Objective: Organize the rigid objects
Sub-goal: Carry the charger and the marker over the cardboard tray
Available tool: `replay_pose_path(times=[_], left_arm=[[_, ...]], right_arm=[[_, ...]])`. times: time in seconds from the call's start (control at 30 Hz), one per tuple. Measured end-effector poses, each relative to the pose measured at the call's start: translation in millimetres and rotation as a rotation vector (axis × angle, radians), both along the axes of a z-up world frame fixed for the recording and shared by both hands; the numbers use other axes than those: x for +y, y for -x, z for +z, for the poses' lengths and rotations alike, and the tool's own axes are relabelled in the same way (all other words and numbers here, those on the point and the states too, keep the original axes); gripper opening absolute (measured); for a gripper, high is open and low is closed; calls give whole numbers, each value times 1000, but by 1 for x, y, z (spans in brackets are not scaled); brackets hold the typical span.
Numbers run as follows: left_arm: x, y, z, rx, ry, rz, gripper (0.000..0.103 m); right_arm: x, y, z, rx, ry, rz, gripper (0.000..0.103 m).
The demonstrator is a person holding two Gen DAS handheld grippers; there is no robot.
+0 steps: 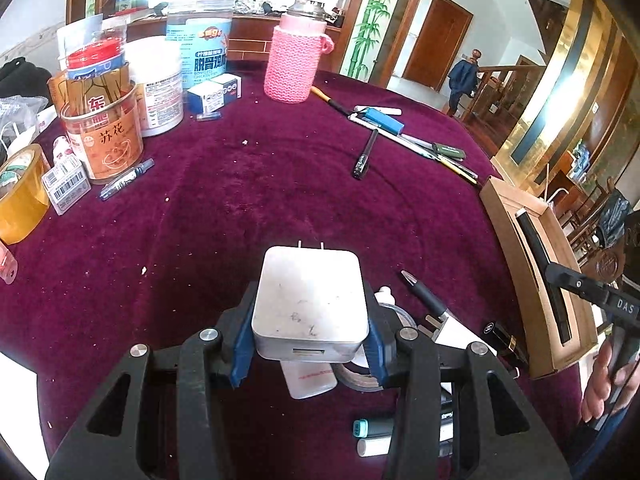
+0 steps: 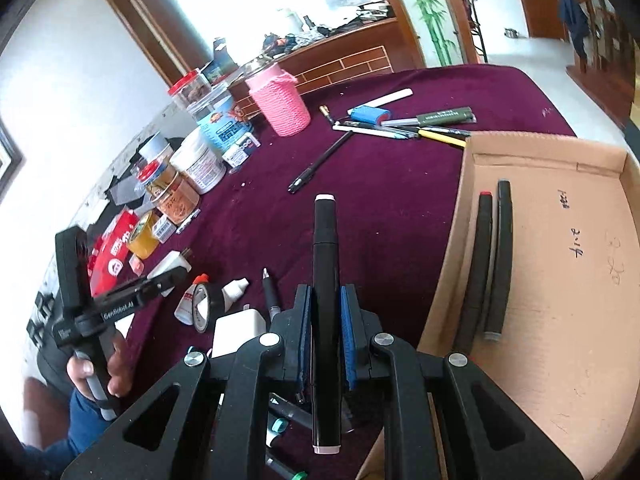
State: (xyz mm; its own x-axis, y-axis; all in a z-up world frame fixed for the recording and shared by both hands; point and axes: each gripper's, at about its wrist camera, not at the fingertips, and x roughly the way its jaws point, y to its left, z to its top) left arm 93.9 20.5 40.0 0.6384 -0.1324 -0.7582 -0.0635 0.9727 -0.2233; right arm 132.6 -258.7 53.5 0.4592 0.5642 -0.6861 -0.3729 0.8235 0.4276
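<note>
Black marker [image 2: 326,300] pinched lengthwise in right gripper [image 2: 325,344], left gripper [image 1: 310,336] clamping white charger [image 1: 310,300], prongs forward

pink knitted bottle cozy [image 1: 291,65] at bench [image 1: 248,184] far edge, bamboo painting [image 1: 370,20] behind, brown door [image 1: 436,42], wooden stair rail [image 1: 496,80]

"GenRobot.AI" on left tongs [image 2: 166,280]

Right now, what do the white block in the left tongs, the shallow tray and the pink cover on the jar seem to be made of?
White block: probably hard plastic, matte and scuffed, with metal prongs; a charger.
Shallow tray: plain brown cardboard, folded walls, pen marks.
Pink cover: knitted yarn, ribbed stitches visible.
</note>
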Motion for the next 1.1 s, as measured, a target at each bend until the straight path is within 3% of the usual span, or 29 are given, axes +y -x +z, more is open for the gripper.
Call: replay_pose_path(times=[0.3,0.57,0.87,1.1], left_arm=[[-37,5,21,-32,4,-79,44],[-103,-4,39,-20,30,-208,44],[-197,-35,45,34,77,-344,44],[-259,-72,23,137,131,-385,44]], right_arm=[[-40,-11,3,23,-85,-85,13],[-80,-22,0,57,-138,-193,13],[-122,-29,-3,73,-100,-346,13],[-148,-36,-9,97,-65,-438,13]])
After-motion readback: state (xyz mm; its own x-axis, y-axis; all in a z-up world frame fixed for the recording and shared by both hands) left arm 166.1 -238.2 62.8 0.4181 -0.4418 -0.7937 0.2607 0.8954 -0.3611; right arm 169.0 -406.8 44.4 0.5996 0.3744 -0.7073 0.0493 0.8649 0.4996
